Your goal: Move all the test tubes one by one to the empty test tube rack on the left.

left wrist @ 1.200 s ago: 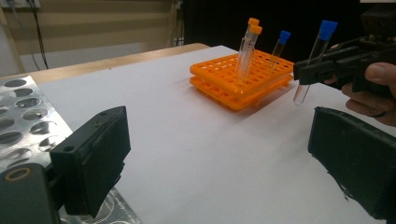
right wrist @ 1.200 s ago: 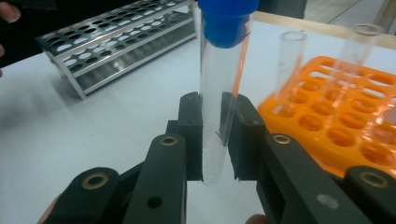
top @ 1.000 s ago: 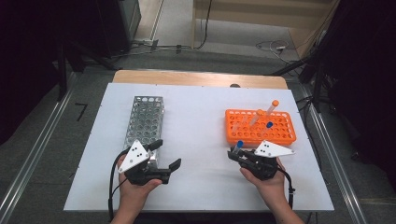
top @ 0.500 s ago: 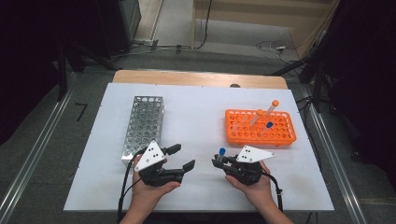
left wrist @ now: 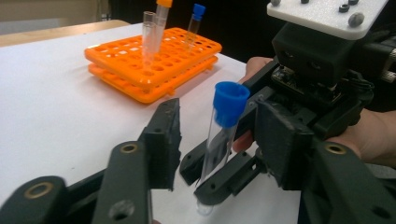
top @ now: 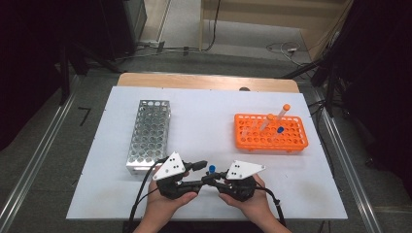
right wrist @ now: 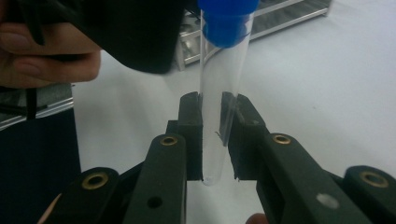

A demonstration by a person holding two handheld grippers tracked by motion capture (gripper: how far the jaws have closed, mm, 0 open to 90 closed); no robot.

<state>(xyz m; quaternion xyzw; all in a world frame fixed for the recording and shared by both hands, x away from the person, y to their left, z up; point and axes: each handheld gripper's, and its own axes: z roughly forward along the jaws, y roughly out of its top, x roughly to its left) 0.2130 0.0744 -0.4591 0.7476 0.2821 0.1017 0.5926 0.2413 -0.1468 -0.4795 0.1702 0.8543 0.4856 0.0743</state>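
holding the blue-capped tube upright near the bench's front edge, your right gripper grips its lower end; your left gripper's half-open fingers have just been closing around it, not yet touching.

high view: above the near table edge, facing forward and down, far off
left gripper view: low, close, facing orange rack
right gripper view: very close, facing metal rack
shared: blue-capped tube

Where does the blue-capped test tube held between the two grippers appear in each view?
High view: blue-capped test tube low centre, between both grippers.
Left gripper view: centre, upright in the right gripper.
Right gripper view: centre, between its own jaws.
Shared landmark: its blue cap.
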